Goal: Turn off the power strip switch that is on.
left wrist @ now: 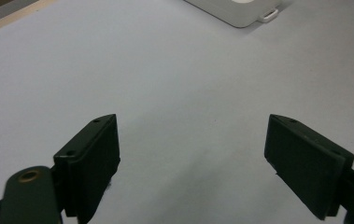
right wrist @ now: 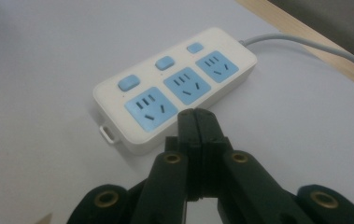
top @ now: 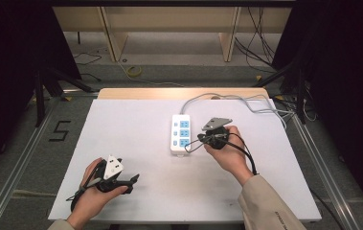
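White power strip (top: pixel 180 133) with three blue sockets and switches, flat on the table's middle, grey cord trailing away.

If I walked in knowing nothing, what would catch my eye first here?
Probably the white power strip with three blue sockets and three blue switches, lying near the middle of the white table, its grey cable trailing off toward the far edge. Next, the right gripper, jaws pressed together, hovering just beside the strip's near end. The left gripper sits apart at the near left, jaws wide open over bare table.
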The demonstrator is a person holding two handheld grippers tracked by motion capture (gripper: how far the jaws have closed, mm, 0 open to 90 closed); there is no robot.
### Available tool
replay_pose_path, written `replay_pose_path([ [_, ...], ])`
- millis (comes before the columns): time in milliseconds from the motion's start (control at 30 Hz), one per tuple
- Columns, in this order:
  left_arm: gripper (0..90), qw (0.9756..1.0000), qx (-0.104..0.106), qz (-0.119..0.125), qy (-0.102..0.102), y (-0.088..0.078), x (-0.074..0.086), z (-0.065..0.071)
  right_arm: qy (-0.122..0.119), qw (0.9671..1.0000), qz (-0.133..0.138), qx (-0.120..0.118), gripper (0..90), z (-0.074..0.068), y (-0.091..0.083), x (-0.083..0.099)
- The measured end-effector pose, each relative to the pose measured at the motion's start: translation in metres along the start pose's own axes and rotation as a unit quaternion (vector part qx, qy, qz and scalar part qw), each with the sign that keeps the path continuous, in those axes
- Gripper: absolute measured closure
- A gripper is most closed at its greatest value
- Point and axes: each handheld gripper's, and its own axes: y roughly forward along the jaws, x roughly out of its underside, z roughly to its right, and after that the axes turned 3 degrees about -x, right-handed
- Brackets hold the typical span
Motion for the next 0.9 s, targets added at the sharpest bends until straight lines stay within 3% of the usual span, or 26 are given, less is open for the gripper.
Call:
replay_pose_path([
  [900,18.0,1.0000,-0.002,0.000,0.004,0.000,0.000,0.000,-0.002,0.9998,-0.018,-0.013,90.0,0.007,0.029,-0.027],
])
